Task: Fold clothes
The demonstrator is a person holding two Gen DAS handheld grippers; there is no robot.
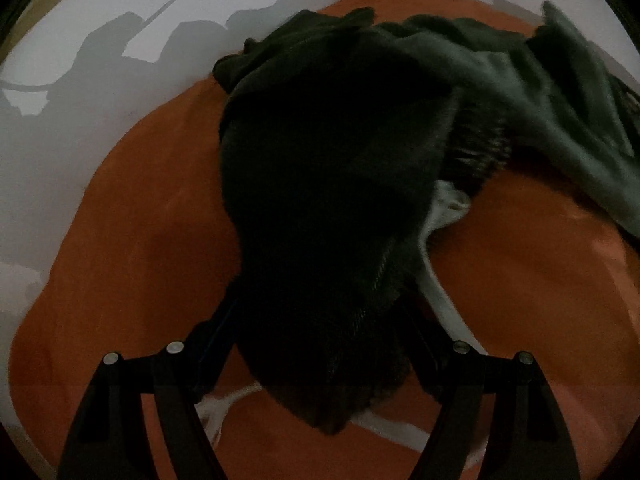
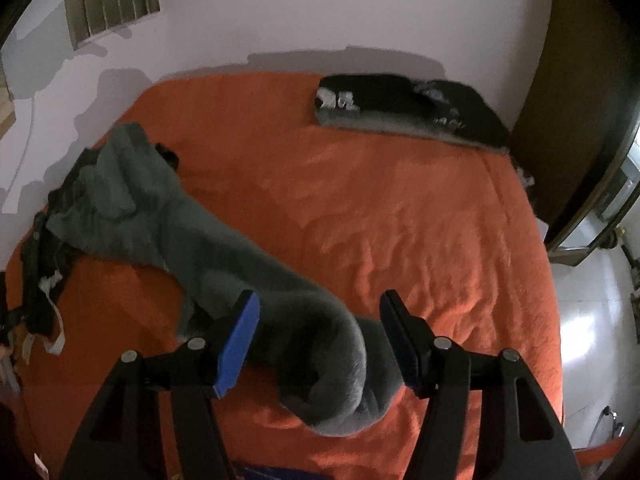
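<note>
Grey garment [image 2: 224,256] is being straddled by the spread right gripper [image 2: 318,344] on the orange bedspread [image 2: 420,220]; black cloth [image 1: 328,208] is being pinched by the left gripper [image 1: 324,340] at six o'clock.

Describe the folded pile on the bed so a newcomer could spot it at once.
Start at the orange bed and follow it to the far edge by the white wall. The folded pile sits there near the right corner: flat, black and grey, squared off, unlike the loose grey garment trailing toward the right gripper.
</note>
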